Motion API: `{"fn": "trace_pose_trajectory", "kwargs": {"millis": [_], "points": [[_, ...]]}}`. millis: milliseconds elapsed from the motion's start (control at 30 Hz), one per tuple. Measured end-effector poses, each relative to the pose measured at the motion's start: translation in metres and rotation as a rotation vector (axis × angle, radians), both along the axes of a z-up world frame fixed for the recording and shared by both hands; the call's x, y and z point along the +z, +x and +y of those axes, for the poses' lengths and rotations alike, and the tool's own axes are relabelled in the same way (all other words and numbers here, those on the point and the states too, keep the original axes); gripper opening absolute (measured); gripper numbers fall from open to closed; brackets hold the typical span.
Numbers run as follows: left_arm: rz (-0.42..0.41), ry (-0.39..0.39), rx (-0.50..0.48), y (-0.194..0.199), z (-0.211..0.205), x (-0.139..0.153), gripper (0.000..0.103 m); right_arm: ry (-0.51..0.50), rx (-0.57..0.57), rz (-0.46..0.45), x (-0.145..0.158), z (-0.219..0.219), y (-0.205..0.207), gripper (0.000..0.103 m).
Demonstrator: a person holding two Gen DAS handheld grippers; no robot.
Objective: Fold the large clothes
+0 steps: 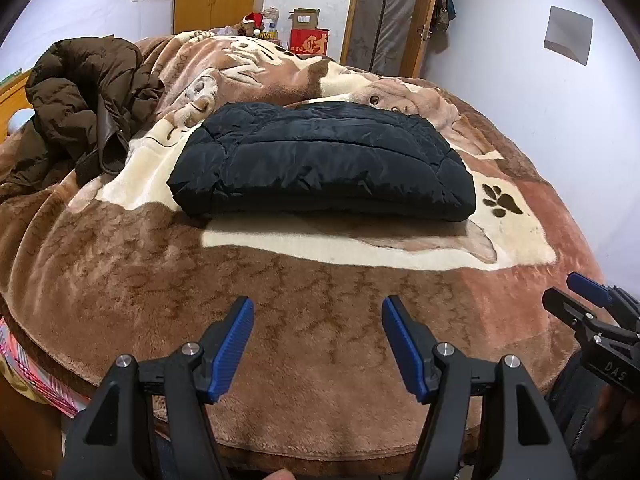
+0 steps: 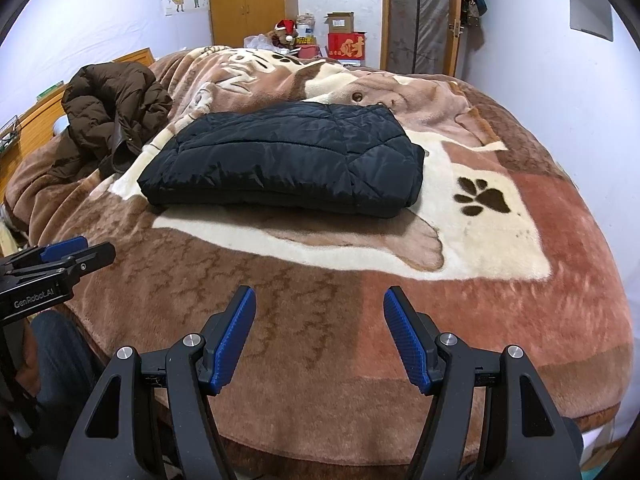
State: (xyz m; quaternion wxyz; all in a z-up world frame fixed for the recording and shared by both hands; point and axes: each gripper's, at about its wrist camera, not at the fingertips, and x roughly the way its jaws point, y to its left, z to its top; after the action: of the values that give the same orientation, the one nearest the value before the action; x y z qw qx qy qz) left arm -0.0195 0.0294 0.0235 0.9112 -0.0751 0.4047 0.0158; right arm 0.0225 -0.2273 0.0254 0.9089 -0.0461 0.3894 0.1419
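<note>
We see the black jacket folded flat near the middle of the bed's brown blanket. A brown coat lies crumpled toward the far left edge, perhaps unfolded. Our left gripper and right gripper hover over the near edge, fingers apart, empty.

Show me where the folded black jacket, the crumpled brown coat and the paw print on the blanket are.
black jacket [image 1: 320, 160], left wrist view, middle of its top panel.
brown coat [image 1: 80, 92], left wrist view, puffy upper part of the heap.
paw print [image 2: 482, 196], right wrist view, big central pad.
</note>
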Motion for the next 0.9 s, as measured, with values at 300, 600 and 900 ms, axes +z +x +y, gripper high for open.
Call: {"fn": "trace_pose_trajectory", "kwargs": {"millis": [300,600,900], "points": [[0.002,-0.001,-0.002,-0.0025,-0.0018,-0.0001,0.069,0.0,-0.001,0.001,0.0001,0.0007,-0.0003,0.067],[0.002,0.009,0.004,-0.0032,-0.0011,0.0004,0.069,-0.002,-0.001,0.005,-0.0011,0.0011,-0.0038,0.067],[0.003,0.013,0.003,-0.0025,-0.0019,0.0012,0.069,-0.003,-0.003,0.005,-0.0009,0.0018,-0.0033,0.067]]}}
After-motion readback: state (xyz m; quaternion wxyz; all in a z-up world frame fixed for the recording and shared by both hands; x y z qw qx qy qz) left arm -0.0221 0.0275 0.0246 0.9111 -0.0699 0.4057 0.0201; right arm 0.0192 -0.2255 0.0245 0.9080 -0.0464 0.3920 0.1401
